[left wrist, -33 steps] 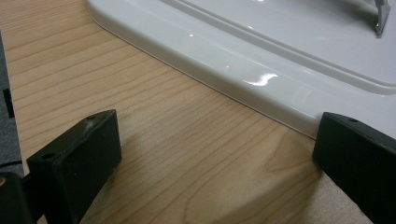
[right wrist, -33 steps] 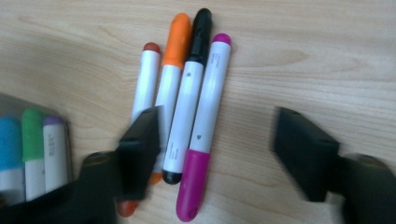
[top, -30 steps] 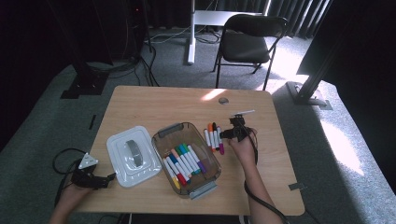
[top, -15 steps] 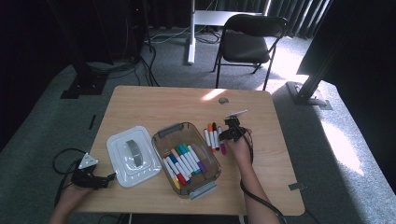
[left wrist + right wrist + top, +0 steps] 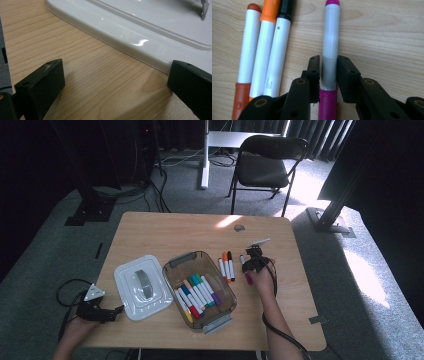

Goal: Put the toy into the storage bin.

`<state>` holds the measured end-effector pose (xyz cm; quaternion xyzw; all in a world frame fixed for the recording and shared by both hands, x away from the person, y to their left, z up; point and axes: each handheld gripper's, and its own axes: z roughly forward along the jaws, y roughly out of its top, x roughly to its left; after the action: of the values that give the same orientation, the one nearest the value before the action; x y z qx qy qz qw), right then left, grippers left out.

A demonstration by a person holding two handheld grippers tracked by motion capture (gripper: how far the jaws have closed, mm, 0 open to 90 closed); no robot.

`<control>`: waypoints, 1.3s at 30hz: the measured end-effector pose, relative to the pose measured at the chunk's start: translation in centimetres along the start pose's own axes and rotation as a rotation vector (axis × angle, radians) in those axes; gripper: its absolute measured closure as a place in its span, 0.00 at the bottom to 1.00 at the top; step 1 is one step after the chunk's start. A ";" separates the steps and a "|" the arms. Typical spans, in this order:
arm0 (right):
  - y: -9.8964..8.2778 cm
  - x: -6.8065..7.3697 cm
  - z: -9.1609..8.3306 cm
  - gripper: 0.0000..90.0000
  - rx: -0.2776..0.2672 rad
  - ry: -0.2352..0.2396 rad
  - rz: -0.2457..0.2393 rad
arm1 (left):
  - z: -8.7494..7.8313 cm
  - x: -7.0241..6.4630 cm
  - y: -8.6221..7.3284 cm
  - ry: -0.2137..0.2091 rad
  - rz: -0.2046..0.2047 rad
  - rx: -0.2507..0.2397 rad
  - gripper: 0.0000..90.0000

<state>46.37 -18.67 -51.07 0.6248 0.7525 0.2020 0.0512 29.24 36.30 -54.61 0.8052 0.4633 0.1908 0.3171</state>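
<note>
A magenta-capped marker (image 5: 331, 37) with a grey-white barrel lies flat on the wooden table (image 5: 165, 232), right of three markers (image 5: 226, 266) capped brown, orange and black. My right gripper (image 5: 328, 60) has just been closing, and its pads now press on both sides of the magenta marker's barrel. From above, the right gripper (image 5: 253, 261) sits over that marker (image 5: 248, 279). My left gripper (image 5: 117, 82) stands wide open low over the table's front left, just short of the white lid's (image 5: 140, 32) edge, with nothing between its jaws.
A clear plastic container (image 5: 172, 270) holding several coloured markers sits mid-table, and the white lid (image 5: 141, 286) with a grey handle lies to its left. A black chair (image 5: 265, 167) stands beyond the far edge. Bare wood lies at the far half.
The right gripper has edged slightly left and down onto the magenta marker and its jaws have closed on it. The left gripper has stayed put.
</note>
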 end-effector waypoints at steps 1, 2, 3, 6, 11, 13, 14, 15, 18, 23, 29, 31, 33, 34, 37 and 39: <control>0.0 0.1 0.0 0.83 0.001 -0.006 -0.007 | 0.0 0.0 0.0 0.000 0.000 0.000 0.02; 0.0 0.1 0.0 0.84 -0.001 -0.014 -0.008 | 0.0 0.0 0.0 0.000 0.000 0.000 0.02; -0.1 0.1 0.0 0.84 -0.003 -0.015 -0.002 | 0.0 0.0 0.0 0.000 0.000 0.000 0.02; -0.2 -0.2 -0.1 0.85 -0.007 -0.006 0.028 | 0.0 0.0 0.0 0.000 0.000 0.000 0.02; -0.5 -0.7 -1.5 0.85 -0.027 0.011 0.059 | 0.0 0.0 0.0 0.000 0.000 0.000 0.02; -0.6 -0.7 -2.3 0.85 -0.038 0.019 0.061 | 0.0 0.0 0.0 0.000 0.000 0.001 0.02; -0.7 -0.6 -2.7 0.85 -0.044 0.022 0.059 | 0.0 0.0 0.0 0.000 -0.001 0.001 0.02; -0.8 -0.6 -3.1 0.85 -0.049 0.031 0.058 | 0.0 0.0 0.0 0.000 -0.001 0.001 0.02; -1.0 -0.2 -4.4 0.85 -0.073 0.055 0.045 | 0.0 0.0 0.0 0.001 -0.002 0.000 0.02; -1.3 1.0 -6.8 0.85 -0.123 0.082 0.006 | 0.0 0.0 0.0 0.001 -0.002 0.000 0.02; -1.4 2.9 -9.3 0.85 -0.168 0.140 -0.043 | 0.0 0.0 0.0 0.001 -0.002 0.000 0.02; -1.4 3.6 -10.0 0.85 -0.183 0.149 -0.064 | 0.0 0.0 0.0 0.001 -0.001 0.000 0.02; -1.4 4.3 -10.7 0.85 -0.192 0.163 -0.080 | 0.0 0.0 0.0 0.001 -0.002 0.000 0.02; -1.4 4.6 -11.1 0.85 -0.200 0.170 -0.088 | 0.0 0.0 0.0 0.001 -0.001 0.000 0.02; -1.5 5.7 -12.0 0.85 -0.218 0.197 -0.118 | 0.0 0.0 0.0 0.001 -0.001 0.000 0.02; -1.6 6.5 -12.5 0.85 -0.225 0.218 -0.137 | 0.0 0.0 0.0 0.002 0.001 0.001 0.02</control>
<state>39.36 -15.64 -39.06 0.5368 0.7669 0.3477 0.0523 29.24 36.30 -54.60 0.8053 0.4633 0.1915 0.3164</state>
